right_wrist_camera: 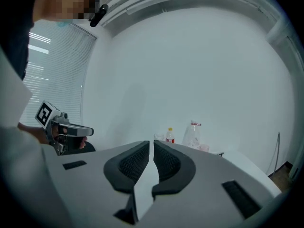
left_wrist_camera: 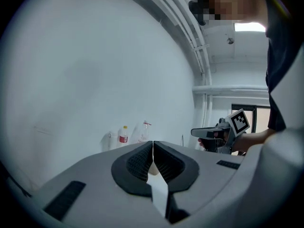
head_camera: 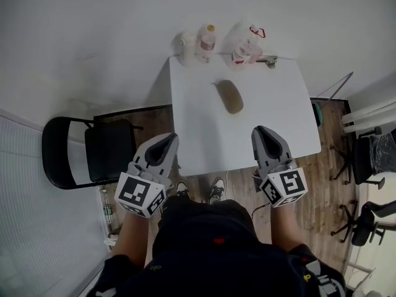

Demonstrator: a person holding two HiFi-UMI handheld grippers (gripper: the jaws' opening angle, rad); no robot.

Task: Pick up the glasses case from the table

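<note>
Head view: grey left gripper (head_camera: pixel 167 140) and grey right gripper (head_camera: pixel 260 132) point forward, side by side, at the near edge of the white table (head_camera: pixel 198 129). Both jaw pairs are closed and empty. The tan oval glasses case (head_camera: pixel 229 96) lies mid-table, farther off, untouched.

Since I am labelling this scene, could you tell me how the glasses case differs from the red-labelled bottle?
The glasses case lies flat mid-table; the red-labelled bottle stands upright at the far edge. The case is tan and oval, the bottle clear with a yellow cap. Both sit on the white table, untouched.
</note>
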